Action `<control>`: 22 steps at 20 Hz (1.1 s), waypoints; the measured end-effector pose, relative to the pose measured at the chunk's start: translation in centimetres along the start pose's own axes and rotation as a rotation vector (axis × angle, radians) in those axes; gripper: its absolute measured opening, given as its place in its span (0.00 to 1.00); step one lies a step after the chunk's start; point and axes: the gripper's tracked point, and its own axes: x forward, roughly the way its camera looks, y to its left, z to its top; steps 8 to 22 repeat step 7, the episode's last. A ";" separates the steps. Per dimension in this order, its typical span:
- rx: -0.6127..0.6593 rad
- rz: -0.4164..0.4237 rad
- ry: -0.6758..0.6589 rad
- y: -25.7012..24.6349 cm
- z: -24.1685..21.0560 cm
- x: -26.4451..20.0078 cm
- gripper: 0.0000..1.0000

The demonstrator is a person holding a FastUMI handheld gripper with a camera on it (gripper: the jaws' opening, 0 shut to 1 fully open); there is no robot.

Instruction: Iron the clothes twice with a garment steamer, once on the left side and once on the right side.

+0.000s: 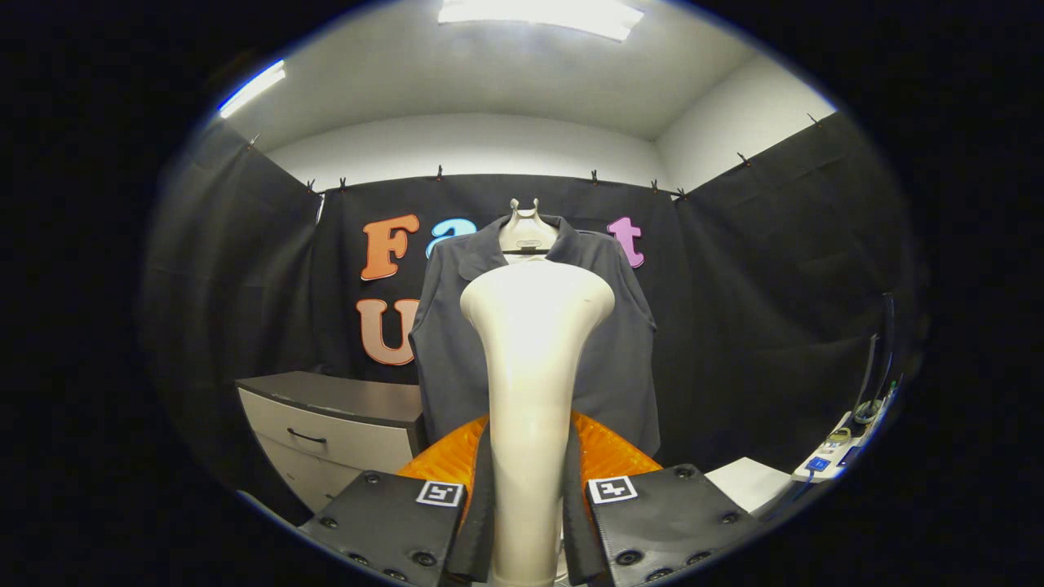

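Gripper (528, 514): both fingers press the sides of the cream steamer handle, gripping it.
Garment steamer (534, 367): upright between the fingers, its wide head covering the middle of the shirt beyond.
Orange base (608, 452): just behind the fingers.
Shirt (620, 342): dark grey, hanging on a hanger (526, 232) against the booth wall.
Drawer cabinet (342, 424): left of the shirt.
Power strip (840, 452): off to the right.
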 end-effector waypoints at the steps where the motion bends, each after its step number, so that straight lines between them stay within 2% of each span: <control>1: 0.001 0.001 -0.001 0.0 0.0 0.0 0.42; 22: 0.006 0.006 -0.001 0.3 -0.2 -0.1 0.42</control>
